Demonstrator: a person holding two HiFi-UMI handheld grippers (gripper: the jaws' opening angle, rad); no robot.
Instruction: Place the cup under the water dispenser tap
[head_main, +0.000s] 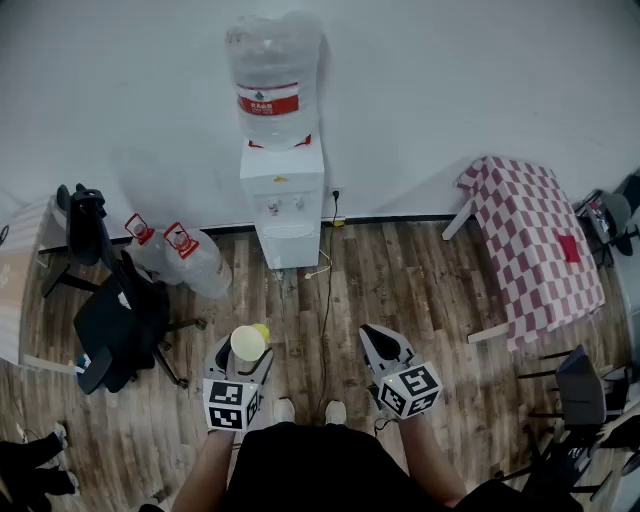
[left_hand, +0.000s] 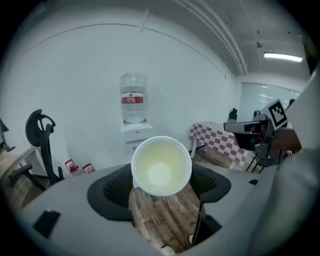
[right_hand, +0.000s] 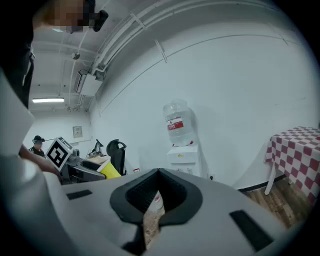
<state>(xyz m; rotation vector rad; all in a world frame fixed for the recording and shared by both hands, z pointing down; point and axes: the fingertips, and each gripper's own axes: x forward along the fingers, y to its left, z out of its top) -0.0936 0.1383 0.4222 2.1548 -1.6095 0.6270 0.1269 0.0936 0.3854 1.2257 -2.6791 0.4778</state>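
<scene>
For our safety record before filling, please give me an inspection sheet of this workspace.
Surface: wooden floor.
Job's things: empty cup in the tongs; water dispenser against the wall, well apart from the cup.
Clutter: two spare bottles on the floor left of the dispenser; office chair at left.
Grippers: left tongs closed on the cup; right tongs closed, empty.
Cables: one cable runs from the wall across the floor.
Surroundings: white wall, checked table at right.
</scene>
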